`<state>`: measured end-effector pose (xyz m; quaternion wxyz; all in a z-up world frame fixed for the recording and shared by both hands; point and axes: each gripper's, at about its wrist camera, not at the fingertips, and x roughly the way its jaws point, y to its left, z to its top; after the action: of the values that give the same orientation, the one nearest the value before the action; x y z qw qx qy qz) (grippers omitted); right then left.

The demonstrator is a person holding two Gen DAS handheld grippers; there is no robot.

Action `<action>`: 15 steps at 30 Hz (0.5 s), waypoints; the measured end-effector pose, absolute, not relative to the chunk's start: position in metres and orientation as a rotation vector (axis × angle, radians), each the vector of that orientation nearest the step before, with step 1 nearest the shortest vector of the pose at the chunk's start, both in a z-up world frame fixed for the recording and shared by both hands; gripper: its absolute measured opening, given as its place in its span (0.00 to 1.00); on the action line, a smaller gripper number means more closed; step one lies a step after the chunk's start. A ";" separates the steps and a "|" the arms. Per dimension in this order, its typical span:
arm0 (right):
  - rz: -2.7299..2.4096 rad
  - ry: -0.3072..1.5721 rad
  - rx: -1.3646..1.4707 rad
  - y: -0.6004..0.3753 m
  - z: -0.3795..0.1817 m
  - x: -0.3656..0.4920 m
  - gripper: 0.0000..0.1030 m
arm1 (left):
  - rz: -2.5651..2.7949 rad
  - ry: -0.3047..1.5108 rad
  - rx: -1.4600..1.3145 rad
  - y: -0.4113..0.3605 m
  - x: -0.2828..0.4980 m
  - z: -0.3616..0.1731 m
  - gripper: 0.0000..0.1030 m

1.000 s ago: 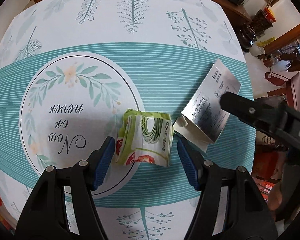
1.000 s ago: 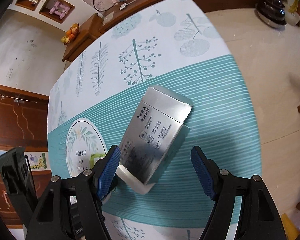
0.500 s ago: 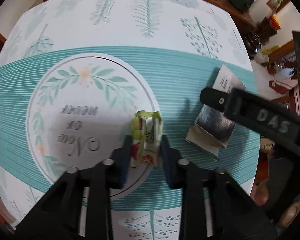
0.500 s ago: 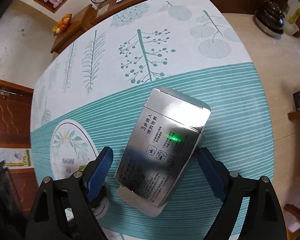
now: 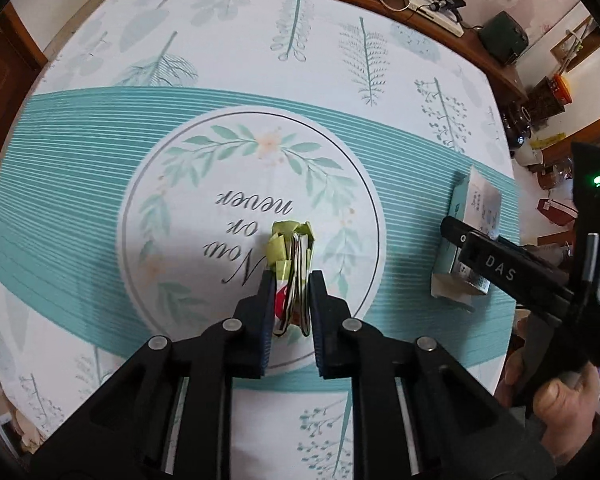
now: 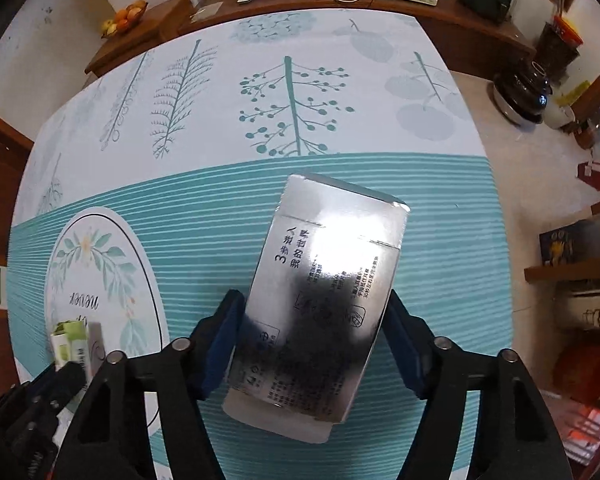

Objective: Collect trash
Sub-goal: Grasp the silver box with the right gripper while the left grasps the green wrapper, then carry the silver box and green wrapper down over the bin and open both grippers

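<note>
A crumpled green food wrapper (image 5: 290, 240) is pinched between the pads of my left gripper (image 5: 292, 280), whose jaws are closing on it over the round "Now or never" print. The same wrapper (image 6: 70, 340) shows at the lower left of the right wrist view. A shiny silver carton (image 6: 332, 248) with one end flap open lies on the teal stripes. My right gripper (image 6: 314, 304) straddles it; its jaws are closing and the blue pads sit against its two long sides. In the left wrist view the carton (image 5: 476, 208) lies at the right, partly behind the right gripper's body.
The round table (image 5: 220, 60) has a leaf-print cloth with a teal band. A wooden sideboard (image 6: 380, 4) with cables and small devices runs behind it. A hand (image 5: 560, 400) holds the right gripper's handle. Floor clutter lies off the table's right edge.
The left jaws closed onto the wrapper, squeezed it narrow and shifted it over the round print. The right gripper moved over the silver carton and its jaws narrowed to its sides.
</note>
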<state>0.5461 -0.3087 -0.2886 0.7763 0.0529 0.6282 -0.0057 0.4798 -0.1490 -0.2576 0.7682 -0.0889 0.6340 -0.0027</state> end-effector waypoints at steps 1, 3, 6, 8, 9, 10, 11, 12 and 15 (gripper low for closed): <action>-0.007 1.357 0.127 -0.311 -0.287 0.542 0.63 | -0.009 1.370 -0.186 -0.146 0.475 -0.252 0.13; 0.008 1.346 0.161 -0.318 -0.281 0.532 0.61 | -0.018 1.359 -0.171 -0.144 0.467 -0.241 0.13; 0.043 1.326 0.233 -0.327 -0.264 0.513 0.60 | -0.042 1.341 -0.161 -0.139 0.449 -0.221 0.13; 0.070 1.310 0.282 -0.331 -0.250 0.497 0.60 | -0.060 1.329 -0.158 -0.131 0.431 -0.204 0.13; 0.081 1.302 0.295 -0.334 -0.243 0.488 0.60 | -0.067 1.324 -0.155 -0.129 0.425 -0.197 0.13; 0.093 1.289 0.309 -0.334 -0.233 0.477 0.60 | -0.076 1.315 -0.150 -0.127 0.416 -0.189 0.13; 0.101 1.280 0.316 -0.336 -0.225 0.469 0.60 | -0.084 1.306 -0.146 -0.119 0.404 -0.177 0.13; 0.108 1.270 0.322 -0.336 -0.217 0.459 0.60 | -0.091 1.299 -0.145 -0.117 0.395 -0.170 0.13; 0.125 1.236 0.355 -0.333 -0.188 0.418 0.60 | -0.125 1.274 -0.142 -0.102 0.362 -0.143 0.13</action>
<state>0.4185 -0.3331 -0.1884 0.7986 0.1655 0.5758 0.0583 0.3617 -0.1024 -0.1432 0.7996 -0.0660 0.5940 -0.0581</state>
